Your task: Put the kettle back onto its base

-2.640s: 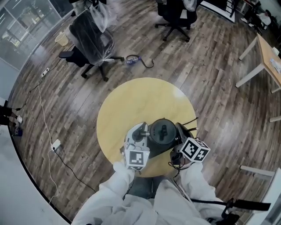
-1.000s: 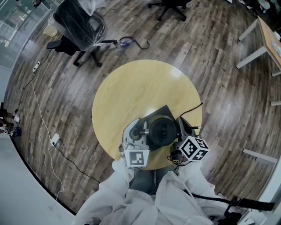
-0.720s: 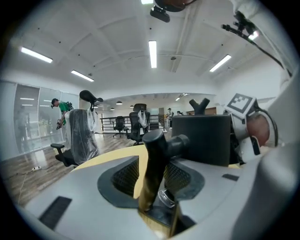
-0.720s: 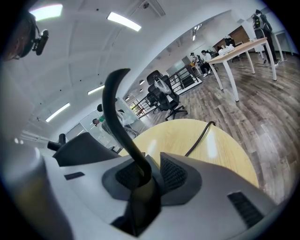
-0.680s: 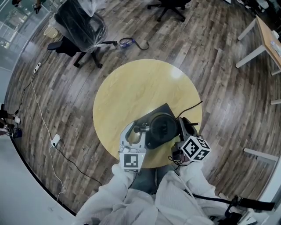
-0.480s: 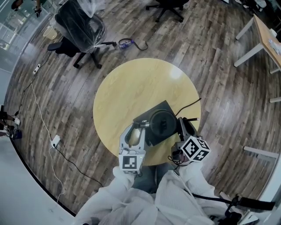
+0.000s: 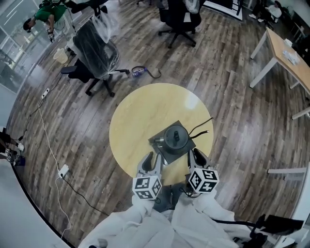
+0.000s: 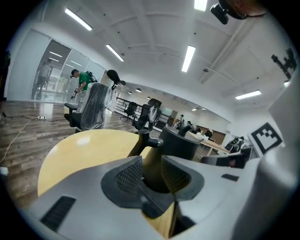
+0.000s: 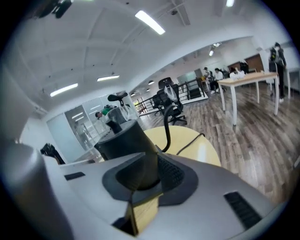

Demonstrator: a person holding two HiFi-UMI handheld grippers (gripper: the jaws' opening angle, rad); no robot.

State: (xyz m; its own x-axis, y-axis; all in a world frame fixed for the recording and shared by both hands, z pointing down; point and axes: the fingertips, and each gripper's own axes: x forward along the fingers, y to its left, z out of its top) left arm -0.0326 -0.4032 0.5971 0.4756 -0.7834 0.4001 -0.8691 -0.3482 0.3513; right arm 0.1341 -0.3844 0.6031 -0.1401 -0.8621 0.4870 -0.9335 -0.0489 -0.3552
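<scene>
The black kettle (image 7: 175, 137) stands upright on its dark square base (image 7: 167, 156) near the front of the round yellow table (image 7: 145, 111). Its cord (image 7: 198, 127) trails off to the right. My left gripper (image 7: 151, 159) hangs open at the table's near edge, a little short of the kettle, holding nothing. My right gripper (image 7: 197, 155) is open too, just right of the base and clear of it. In the left gripper view the kettle (image 8: 180, 145) and its spout show beyond the spread jaws of the left gripper (image 8: 152, 176). In the right gripper view the kettle (image 9: 124, 136) stands beyond the right gripper (image 9: 140, 176).
A plastic-covered office chair (image 7: 97, 53) and another chair (image 7: 179, 19) stand beyond the table. A wooden desk (image 7: 286, 48) is at the far right. A white cable (image 7: 43, 126) and a power strip (image 7: 63, 170) lie on the floor at left. A person in green (image 7: 46, 12) is far off.
Both grippers have drawn back toward me, away from the kettle. The left jaws have opened off its side. The kettle stays on its base.
</scene>
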